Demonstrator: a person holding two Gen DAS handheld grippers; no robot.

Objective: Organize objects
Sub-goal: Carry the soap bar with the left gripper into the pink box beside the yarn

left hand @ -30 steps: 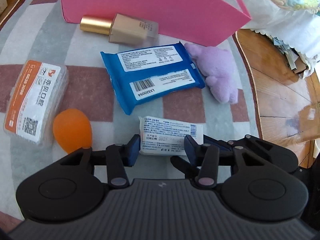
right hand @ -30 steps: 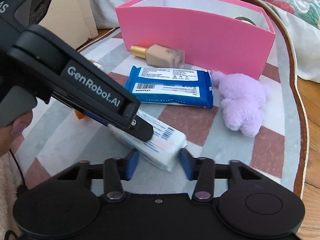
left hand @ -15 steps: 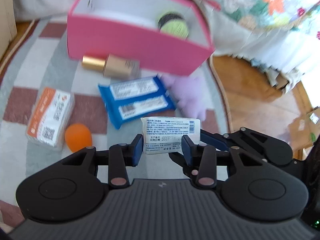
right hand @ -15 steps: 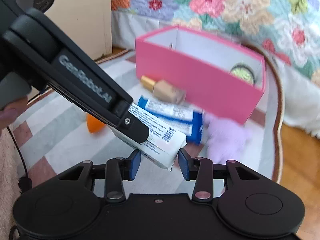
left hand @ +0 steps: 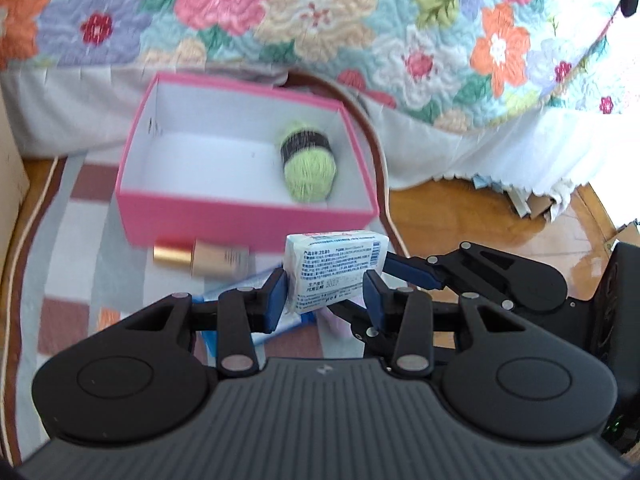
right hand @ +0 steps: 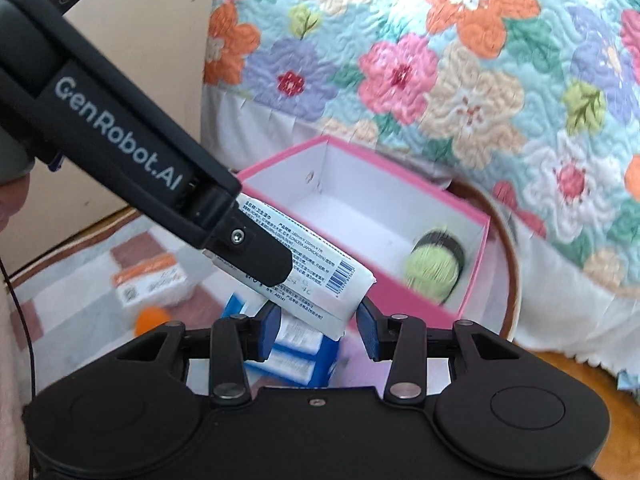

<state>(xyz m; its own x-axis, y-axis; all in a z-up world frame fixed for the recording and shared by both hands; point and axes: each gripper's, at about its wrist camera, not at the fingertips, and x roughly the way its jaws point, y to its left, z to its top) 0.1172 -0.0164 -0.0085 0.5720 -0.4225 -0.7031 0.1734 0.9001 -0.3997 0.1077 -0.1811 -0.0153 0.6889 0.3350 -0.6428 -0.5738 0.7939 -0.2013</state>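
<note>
Left gripper (left hand: 325,290): we see its 2 blue fingers (left hand: 275,295) pressed on both sides of the white tissue pack (left hand: 335,267). It holds the pack tight, up in the air.
White tissue pack: it sits between the left fingers and sticks out past their tips, in front of the pink box (left hand: 248,222) and above the rug (left hand: 76,240).
Right gripper (right hand: 318,326): its fingers are partly apart. One end of the pack (right hand: 320,280) hangs just above and between them. We cannot tell if they touch it.
Pink box: open on top, with a green yarn ball (left hand: 310,170) inside near the right wall.
On the rug: a gold-capped bottle (left hand: 202,259) lies just in front of the box. A blue wipes pack (right hand: 298,354), an orange sponge (right hand: 151,318) and an orange-and-white packet (right hand: 150,282) lie nearby.
</note>
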